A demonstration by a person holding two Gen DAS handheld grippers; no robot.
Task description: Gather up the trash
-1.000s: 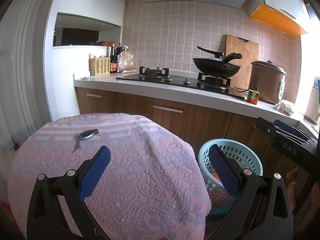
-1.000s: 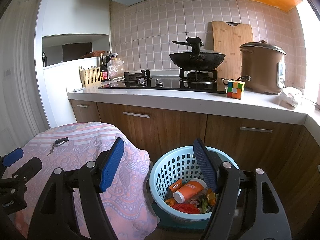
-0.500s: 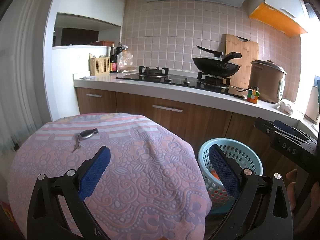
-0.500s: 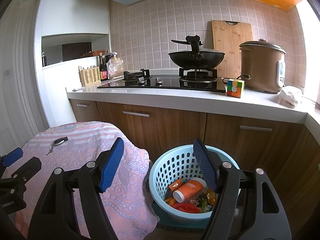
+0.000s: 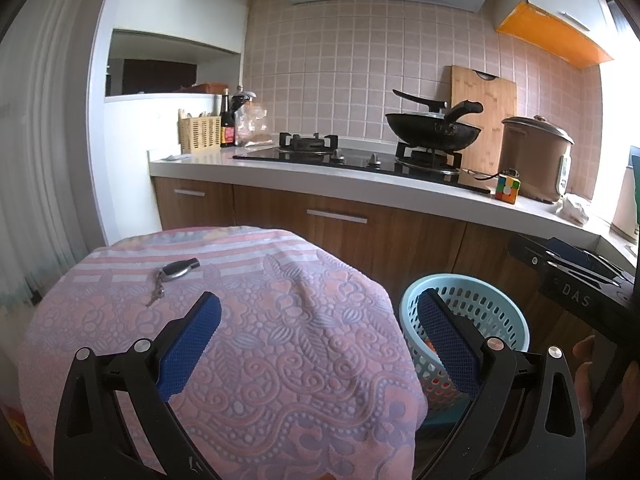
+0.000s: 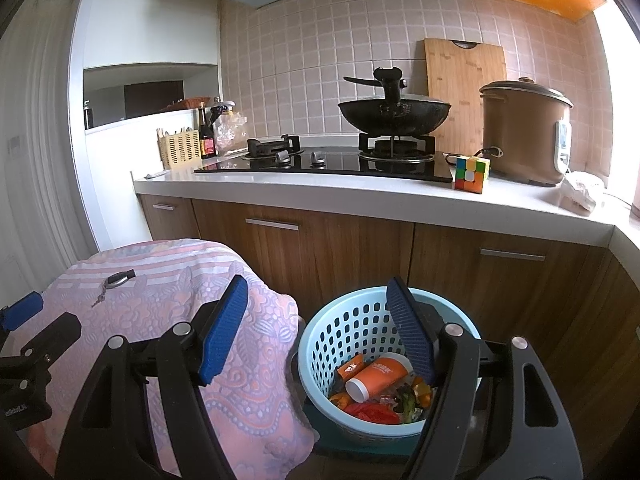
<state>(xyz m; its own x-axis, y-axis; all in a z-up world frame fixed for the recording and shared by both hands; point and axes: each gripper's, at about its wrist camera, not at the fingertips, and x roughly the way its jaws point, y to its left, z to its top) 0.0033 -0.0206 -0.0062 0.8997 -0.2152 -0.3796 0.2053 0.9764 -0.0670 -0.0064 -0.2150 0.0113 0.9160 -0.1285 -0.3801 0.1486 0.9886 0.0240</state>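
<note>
A light blue plastic basket stands on the floor beside the table and holds trash: an orange tube, an orange wrapper, red and green scraps. It also shows in the left wrist view. My right gripper is open and empty, above the basket's left rim. My left gripper is open and empty, above the pink patterned tablecloth. A car key lies on the cloth at the far left.
A kitchen counter runs behind with a stove, a black wok, a brown rice cooker, a colour cube, a white crumpled bag, bottles and a utensil holder. Wooden cabinets stand below.
Both grippers have drifted very slightly; the right wrist view shows a bit more of the basket's inside. Nothing was gripped or let go.
</note>
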